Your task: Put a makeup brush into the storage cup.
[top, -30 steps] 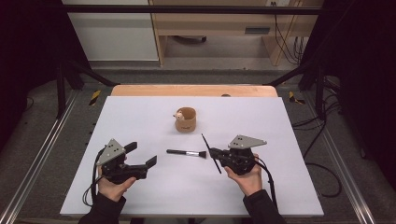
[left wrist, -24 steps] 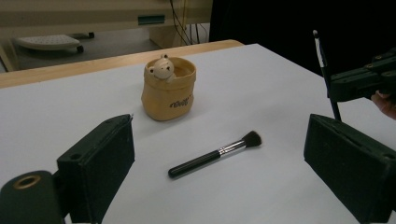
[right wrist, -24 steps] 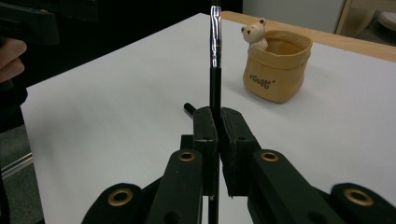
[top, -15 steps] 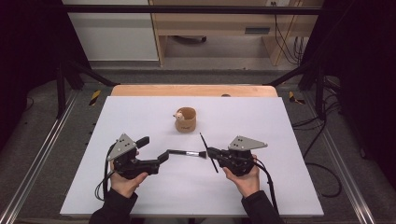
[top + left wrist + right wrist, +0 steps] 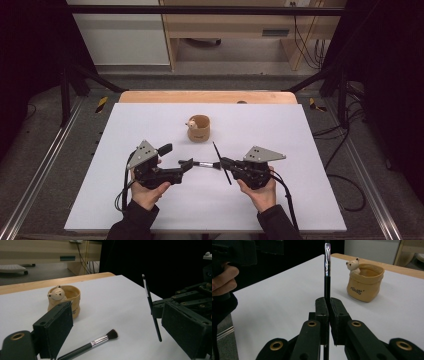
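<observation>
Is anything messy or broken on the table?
Nothing looks broken or spilled. The bear cup stands upright, one brush lies flat on the table, and the right gripper holds a thin brush.

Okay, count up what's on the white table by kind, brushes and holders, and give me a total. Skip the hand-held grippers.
Brushes: 2, a thin black brush clamped in the right hand-held gripper, and a fluffy-tipped brush lying flat on the table.
Holders: 1, a tan bear cup.
Total: 3
</observation>
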`<state>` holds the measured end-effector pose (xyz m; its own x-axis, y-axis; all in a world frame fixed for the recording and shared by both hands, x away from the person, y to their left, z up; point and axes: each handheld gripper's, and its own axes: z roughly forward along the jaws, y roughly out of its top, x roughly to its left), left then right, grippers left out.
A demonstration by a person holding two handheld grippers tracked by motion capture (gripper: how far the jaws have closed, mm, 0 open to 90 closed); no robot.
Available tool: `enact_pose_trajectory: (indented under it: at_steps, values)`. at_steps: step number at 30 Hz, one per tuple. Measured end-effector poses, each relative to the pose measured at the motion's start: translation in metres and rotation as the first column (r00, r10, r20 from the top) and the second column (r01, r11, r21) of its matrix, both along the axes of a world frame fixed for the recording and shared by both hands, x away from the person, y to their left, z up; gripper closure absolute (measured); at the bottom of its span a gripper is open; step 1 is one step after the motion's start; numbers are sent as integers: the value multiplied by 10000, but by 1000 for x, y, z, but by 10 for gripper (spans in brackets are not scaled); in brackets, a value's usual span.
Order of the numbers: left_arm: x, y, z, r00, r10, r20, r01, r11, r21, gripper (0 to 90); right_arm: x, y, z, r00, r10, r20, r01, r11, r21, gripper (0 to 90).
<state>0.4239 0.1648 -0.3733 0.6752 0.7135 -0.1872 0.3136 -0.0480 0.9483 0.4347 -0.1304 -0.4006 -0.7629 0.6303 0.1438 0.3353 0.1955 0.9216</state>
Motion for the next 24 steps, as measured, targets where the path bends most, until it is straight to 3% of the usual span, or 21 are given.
enact_pose_trajectory:
  at_steps: [24]
  values:
    - [6, -28, 1, 9990, -429, -97, 421, 9965, -724, 145, -3, 7, 0, 9997, 168, 173, -172, 9995, 246, 859]
